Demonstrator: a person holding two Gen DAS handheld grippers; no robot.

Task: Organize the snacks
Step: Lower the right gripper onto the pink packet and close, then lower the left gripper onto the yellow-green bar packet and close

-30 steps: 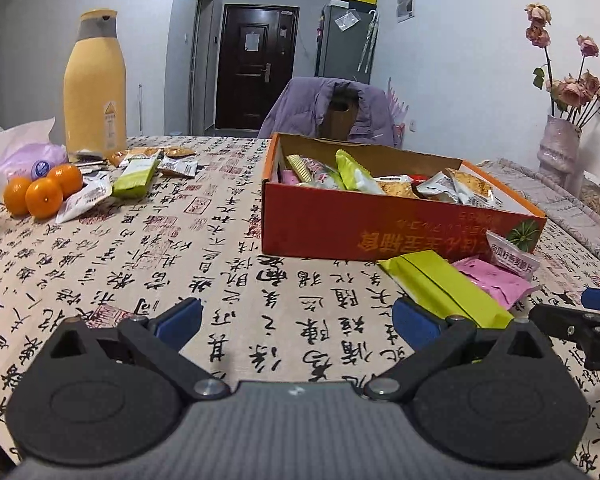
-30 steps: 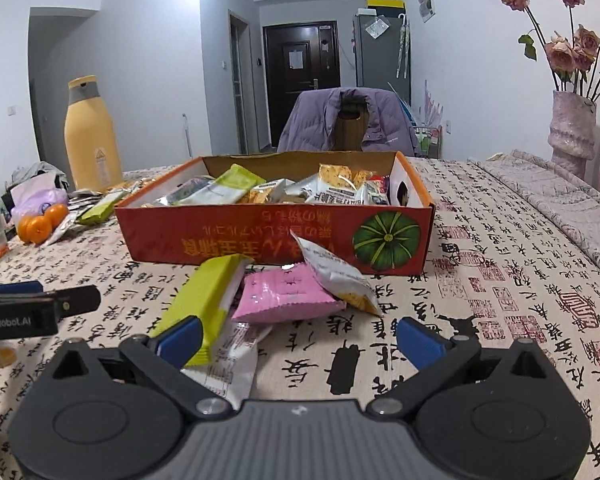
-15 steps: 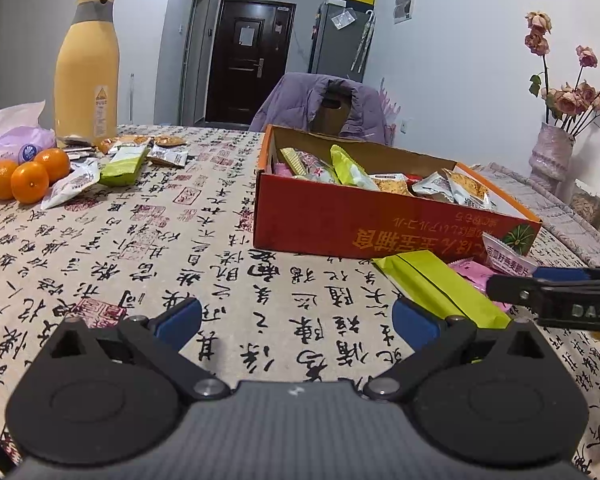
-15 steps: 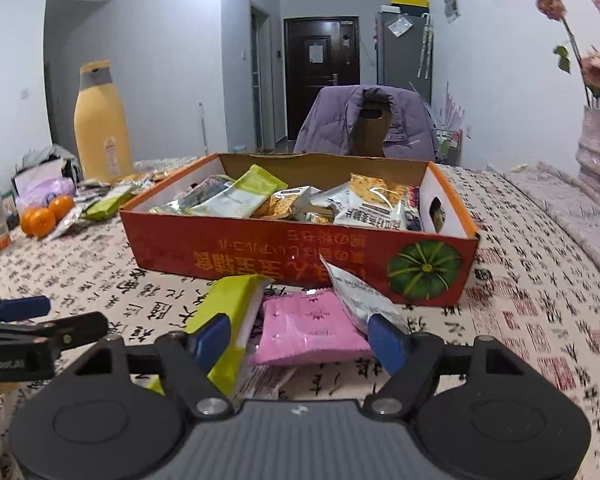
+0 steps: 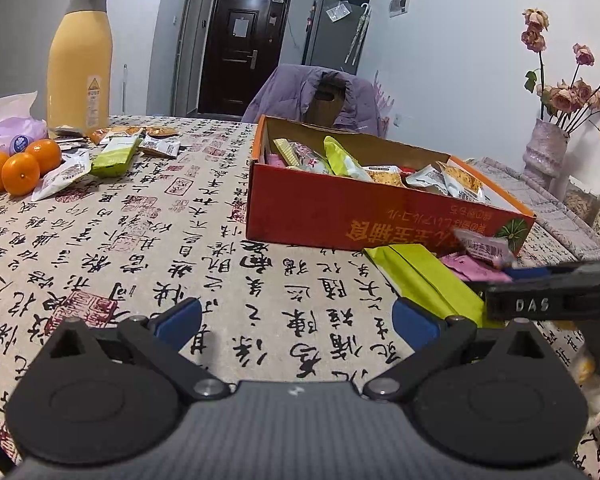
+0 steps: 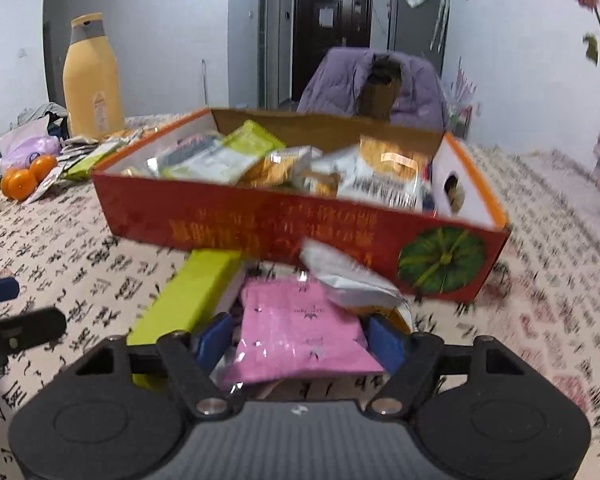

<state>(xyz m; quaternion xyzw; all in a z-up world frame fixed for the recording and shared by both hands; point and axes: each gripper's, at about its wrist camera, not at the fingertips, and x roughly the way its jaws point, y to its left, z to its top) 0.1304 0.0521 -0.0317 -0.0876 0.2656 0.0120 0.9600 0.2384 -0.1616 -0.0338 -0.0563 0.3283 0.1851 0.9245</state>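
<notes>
Now right hand-held gripper point(image 6: 300, 338) clamped on crinkly pink packet point(image 6: 300, 336), left hand-held gripper point(image 5: 296, 320) spread apart

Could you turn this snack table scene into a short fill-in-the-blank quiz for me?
1. The right gripper has its blue fingers on either side of the flat ____ snack packet.
2. The long lime-green packet lies on the tablecloth, in front of the ____ cardboard box.
3. The left gripper is open and holds ____.
4. The round fruits beside the tall yellow bottle number ____.

Missing words: pink; red; nothing; three
</notes>
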